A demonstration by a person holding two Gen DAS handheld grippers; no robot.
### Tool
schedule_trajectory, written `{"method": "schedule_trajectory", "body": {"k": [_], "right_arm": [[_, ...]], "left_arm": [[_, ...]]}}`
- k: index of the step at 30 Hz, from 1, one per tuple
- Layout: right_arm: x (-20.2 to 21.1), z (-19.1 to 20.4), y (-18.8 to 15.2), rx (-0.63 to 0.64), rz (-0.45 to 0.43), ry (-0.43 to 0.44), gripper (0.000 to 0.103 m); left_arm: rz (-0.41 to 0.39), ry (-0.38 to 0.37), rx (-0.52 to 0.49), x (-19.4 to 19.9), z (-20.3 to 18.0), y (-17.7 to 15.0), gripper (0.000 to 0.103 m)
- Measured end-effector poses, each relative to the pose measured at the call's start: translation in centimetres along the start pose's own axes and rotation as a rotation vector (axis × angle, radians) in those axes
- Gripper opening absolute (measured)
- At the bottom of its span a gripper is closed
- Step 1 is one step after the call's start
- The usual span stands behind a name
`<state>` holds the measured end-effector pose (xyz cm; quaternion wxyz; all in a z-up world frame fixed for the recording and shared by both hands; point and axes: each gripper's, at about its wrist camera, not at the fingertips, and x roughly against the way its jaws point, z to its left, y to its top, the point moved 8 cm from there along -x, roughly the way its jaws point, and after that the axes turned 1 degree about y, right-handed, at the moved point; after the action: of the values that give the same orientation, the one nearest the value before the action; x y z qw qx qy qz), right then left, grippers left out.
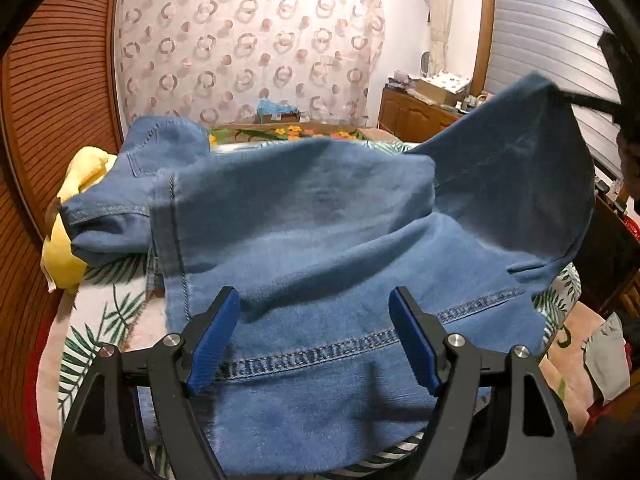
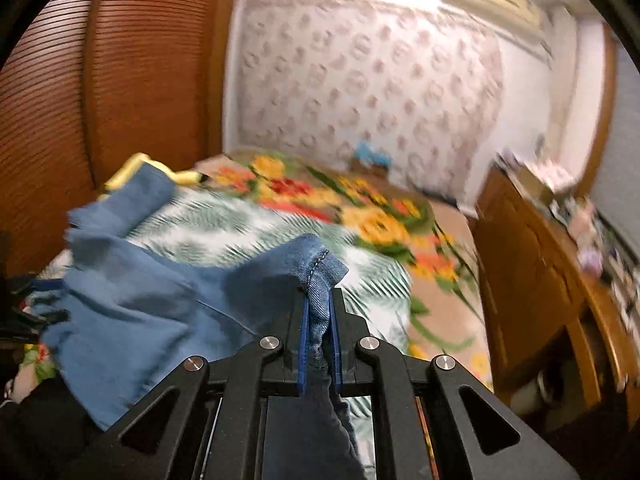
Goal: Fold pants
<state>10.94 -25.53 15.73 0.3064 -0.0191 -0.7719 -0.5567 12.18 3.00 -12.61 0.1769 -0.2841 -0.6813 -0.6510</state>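
Blue denim pants (image 1: 320, 216) lie spread over the bed, one part lifted at the right. My left gripper (image 1: 315, 296) hovers just above the near denim, open, with its blue pads (image 1: 216, 336) wide apart and nothing pinched. In the left wrist view the right gripper (image 1: 576, 98) shows at the upper right as a dark blurred shape, holding up a corner of the cloth. In the right wrist view the right gripper (image 2: 319, 300) is shut on a bunched seam edge of the pants (image 2: 316, 264), raised above the bed. The rest of the denim (image 2: 132, 300) trails down to the left.
The bed has a leaf-print sheet (image 1: 96, 320) and a floral blanket (image 2: 360, 208) farther back. A yellow plush (image 1: 68, 256) lies at the bed's left edge by the ribbed wooden wall (image 1: 52, 100). A cluttered wooden cabinet (image 2: 540, 264) stands to the right.
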Motion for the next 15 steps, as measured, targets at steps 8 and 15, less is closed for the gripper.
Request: {"method": "schedule_trajectory", "body": {"k": [8,15], "right_arm": [[1.2,9.4,5.1,0.127,-0.066,0.185,0.009],[-2.7,17.8,7.8,0.201,-0.042,0.337,0.009]], "left_arm": [[-0.047,0.011,0.006,2.4,1.3,0.6,0.078],[-0.073,0.034,0.023,4.2,3.1,0.8,0.078]]}}
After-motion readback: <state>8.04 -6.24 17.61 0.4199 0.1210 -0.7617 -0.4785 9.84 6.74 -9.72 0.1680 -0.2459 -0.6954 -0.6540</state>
